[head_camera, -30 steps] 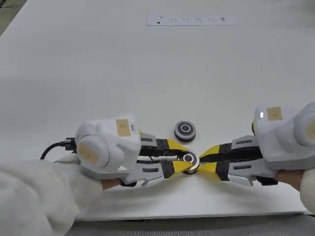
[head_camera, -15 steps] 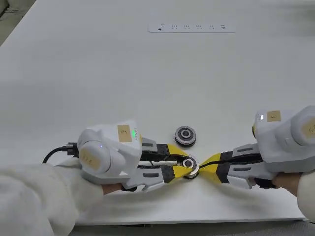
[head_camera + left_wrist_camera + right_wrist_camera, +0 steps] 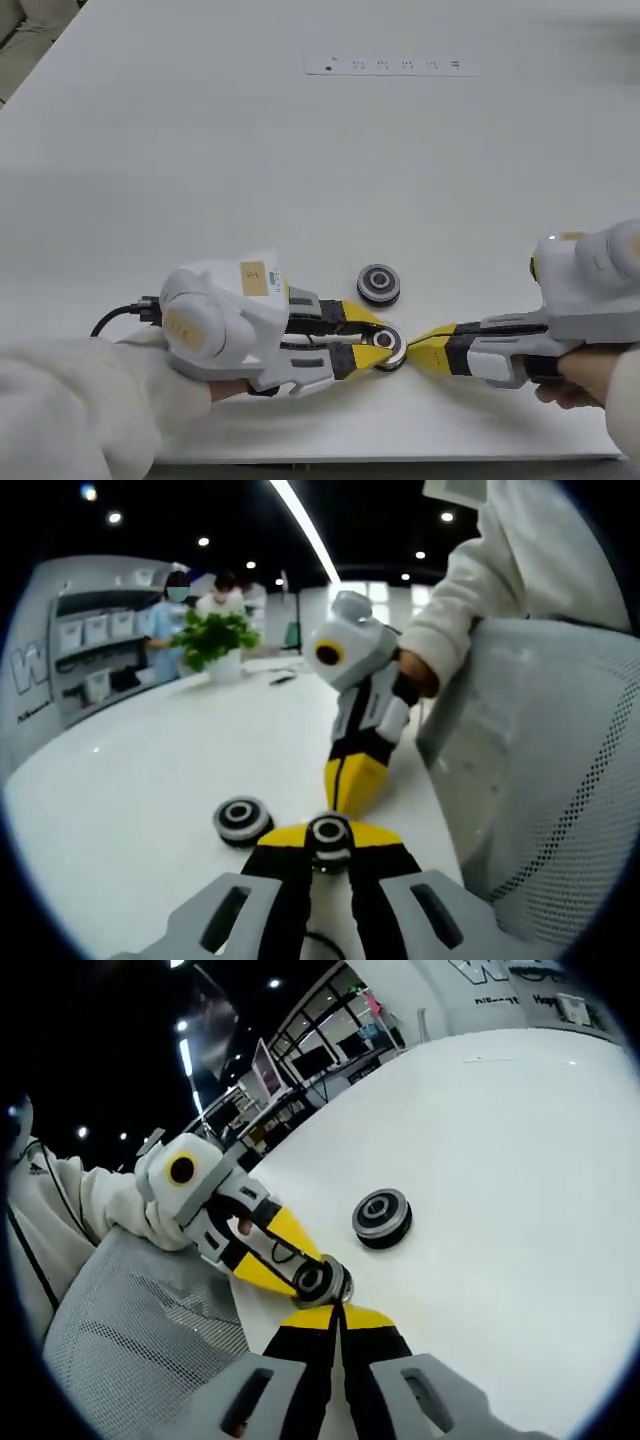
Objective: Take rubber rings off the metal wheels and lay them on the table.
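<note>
My left gripper (image 3: 383,343) is shut on a small metal wheel (image 3: 386,344) just above the table's near edge; the same wheel (image 3: 330,832) sits between its yellow jaw tips. My right gripper (image 3: 414,350) comes in from the right. Its jaws are shut, and the tips pinch the black rubber ring (image 3: 341,1291) at the rim of that wheel (image 3: 318,1279). A second wheel (image 3: 379,283) with its black ring on lies flat on the white table (image 3: 300,180), just beyond the held one. This second wheel (image 3: 381,1217) lies to the left of my left gripper's jaws (image 3: 243,820).
A white power strip (image 3: 391,66) lies at the far side of the table. The table's near edge runs just below both grippers. A black cable (image 3: 115,318) trails from the left gripper. A mesh chair back (image 3: 540,800) stands close by.
My right gripper has drawn back a little to the right, so its tips now sit at the wheel's edge instead of overlapping it. The left gripper still holds the wheel.
</note>
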Demonstrator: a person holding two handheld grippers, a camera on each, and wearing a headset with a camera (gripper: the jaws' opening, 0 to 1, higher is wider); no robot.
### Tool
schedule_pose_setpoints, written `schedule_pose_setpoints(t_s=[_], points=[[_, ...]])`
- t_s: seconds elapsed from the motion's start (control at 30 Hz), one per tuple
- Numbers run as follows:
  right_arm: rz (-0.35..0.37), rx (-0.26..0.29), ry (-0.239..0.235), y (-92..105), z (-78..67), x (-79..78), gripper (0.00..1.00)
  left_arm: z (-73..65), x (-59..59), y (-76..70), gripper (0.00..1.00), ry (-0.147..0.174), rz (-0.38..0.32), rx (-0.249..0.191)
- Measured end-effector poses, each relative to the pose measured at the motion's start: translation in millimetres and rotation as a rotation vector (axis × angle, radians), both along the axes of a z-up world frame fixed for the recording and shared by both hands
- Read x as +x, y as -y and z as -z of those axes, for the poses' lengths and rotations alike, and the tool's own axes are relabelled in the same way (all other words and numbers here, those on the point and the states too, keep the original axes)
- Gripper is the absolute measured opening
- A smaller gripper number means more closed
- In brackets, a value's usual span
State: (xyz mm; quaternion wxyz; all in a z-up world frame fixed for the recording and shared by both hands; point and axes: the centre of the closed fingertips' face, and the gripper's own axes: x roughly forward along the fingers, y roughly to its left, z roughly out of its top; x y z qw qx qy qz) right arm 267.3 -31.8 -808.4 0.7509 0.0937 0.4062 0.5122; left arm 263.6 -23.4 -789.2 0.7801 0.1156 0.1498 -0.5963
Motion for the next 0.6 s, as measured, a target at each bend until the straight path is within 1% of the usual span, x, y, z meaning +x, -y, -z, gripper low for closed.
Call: schedule_pose_setpoints(t_s=[0.07, 0.1, 0.13, 0.2, 0.3, 0.37, 0.4, 0.6], points=[[0.026, 0.024, -0.021, 0.0, -2.5, 1.5, 0.0, 0.1, 0.2, -0.2, 0.14, 0.0, 0.0, 0.0], [0.044, 0.04, -0.046, 0.0, -4.1, 1.4, 0.0, 0.1, 0.4, -0.3, 0.14, 0.0, -0.001, 0.0], [0.046, 0.039, -0.046, 0.6, -4.0, 1.7, 0.0, 0.1, 0.4, -0.5, 0.14, 0.0, 0.0, 0.0], [0.063, 0.059, -0.071, 0.9, -5.6, 1.2, 0.0, 0.3, 0.7, -0.7, 0.14, 0.0, -0.001, 0.0], [0.077, 0.078, -0.091, 0.6, -7.4, 0.7, 0.0, 0.4, 0.9, -0.7, 0.14, -0.001, -0.001, 0.0], [0.084, 0.096, -0.102, -0.6, -9.7, 0.3, 0.0, 0.5, 0.9, -0.7, 0.14, 0.0, -0.001, 0.0], [0.091, 0.114, -0.113, -1.6, -12.3, 0.5, 0.0, 0.4, 0.9, -0.6, 0.14, 0.0, -0.001, 0.0], [0.094, 0.117, -0.119, -2.1, -13.3, -0.3, 0.0, 0.6, 1.1, -0.6, 0.14, 0.0, -0.001, -0.001]])
